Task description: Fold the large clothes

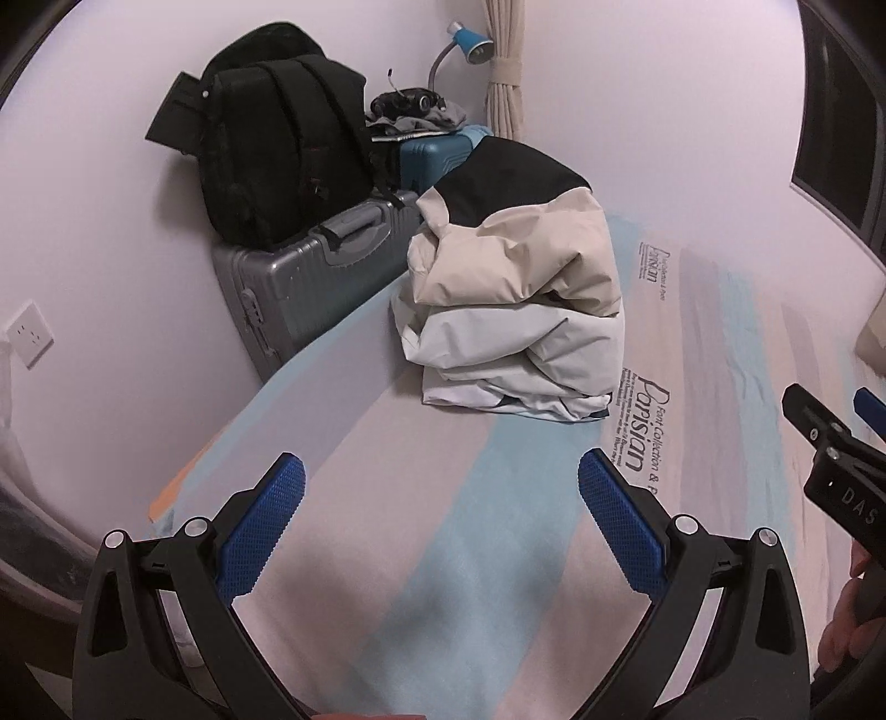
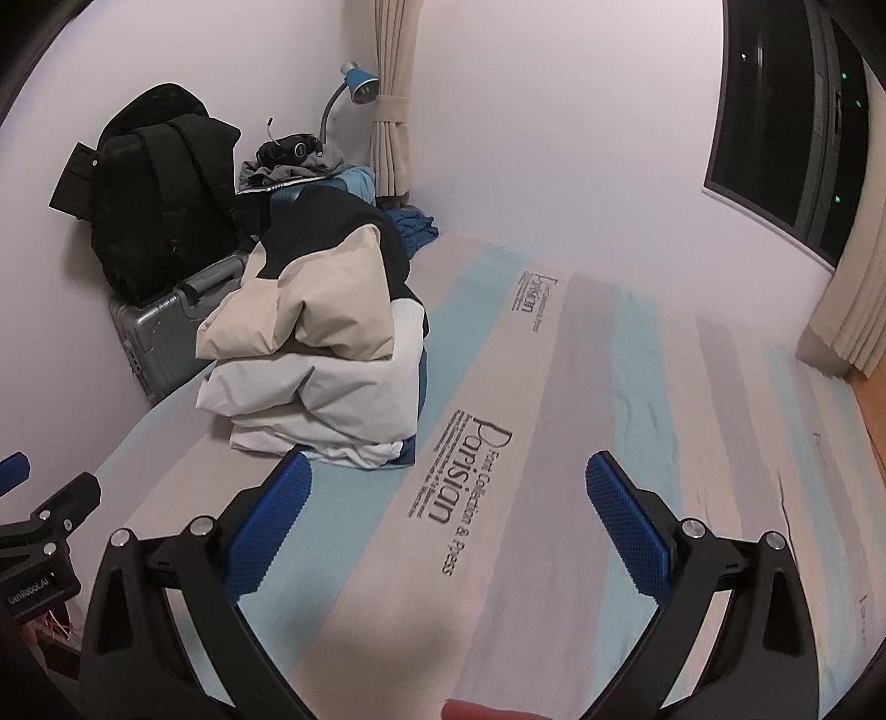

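Gaping wide, empty: left tongs (image 1: 441, 476), right tongs (image 2: 448, 479).

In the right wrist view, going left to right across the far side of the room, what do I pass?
Black backpack → stack of folded jackets → blue desk lamp → tied curtain → dark window.

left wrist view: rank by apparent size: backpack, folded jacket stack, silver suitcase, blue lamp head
1. Folded jacket stack, largest, though it sits nearer the camera, which inflates it.
2. Backpack.
3. Silver suitcase; partly hidden by the backpack and the bed, so 2 versus 3 is unsure.
4. Blue lamp head, clearly smallest.
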The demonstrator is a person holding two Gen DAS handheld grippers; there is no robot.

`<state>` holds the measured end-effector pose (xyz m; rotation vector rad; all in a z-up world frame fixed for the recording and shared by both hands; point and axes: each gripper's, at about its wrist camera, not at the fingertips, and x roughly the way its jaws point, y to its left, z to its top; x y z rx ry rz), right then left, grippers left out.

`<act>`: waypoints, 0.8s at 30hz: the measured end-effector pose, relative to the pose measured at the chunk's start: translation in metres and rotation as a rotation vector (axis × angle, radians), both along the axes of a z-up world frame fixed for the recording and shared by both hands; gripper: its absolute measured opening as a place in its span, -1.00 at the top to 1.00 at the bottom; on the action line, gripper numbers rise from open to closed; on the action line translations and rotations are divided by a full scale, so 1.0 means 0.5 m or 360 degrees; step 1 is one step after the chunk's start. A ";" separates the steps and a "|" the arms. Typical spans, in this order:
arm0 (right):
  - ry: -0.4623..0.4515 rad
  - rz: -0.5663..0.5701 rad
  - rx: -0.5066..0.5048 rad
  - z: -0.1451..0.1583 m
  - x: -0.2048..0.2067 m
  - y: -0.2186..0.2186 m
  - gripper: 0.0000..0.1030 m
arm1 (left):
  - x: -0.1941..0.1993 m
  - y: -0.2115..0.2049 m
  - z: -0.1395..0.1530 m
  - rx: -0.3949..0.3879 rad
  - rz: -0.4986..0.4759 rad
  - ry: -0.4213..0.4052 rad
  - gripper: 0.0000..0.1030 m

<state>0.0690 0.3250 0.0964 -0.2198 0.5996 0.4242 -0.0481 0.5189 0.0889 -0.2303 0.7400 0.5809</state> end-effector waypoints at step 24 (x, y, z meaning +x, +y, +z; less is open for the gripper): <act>0.0006 0.0026 0.0004 0.011 -0.046 0.002 -0.86 | -0.024 -0.033 0.007 0.0028 -0.0035 -0.0011 -0.89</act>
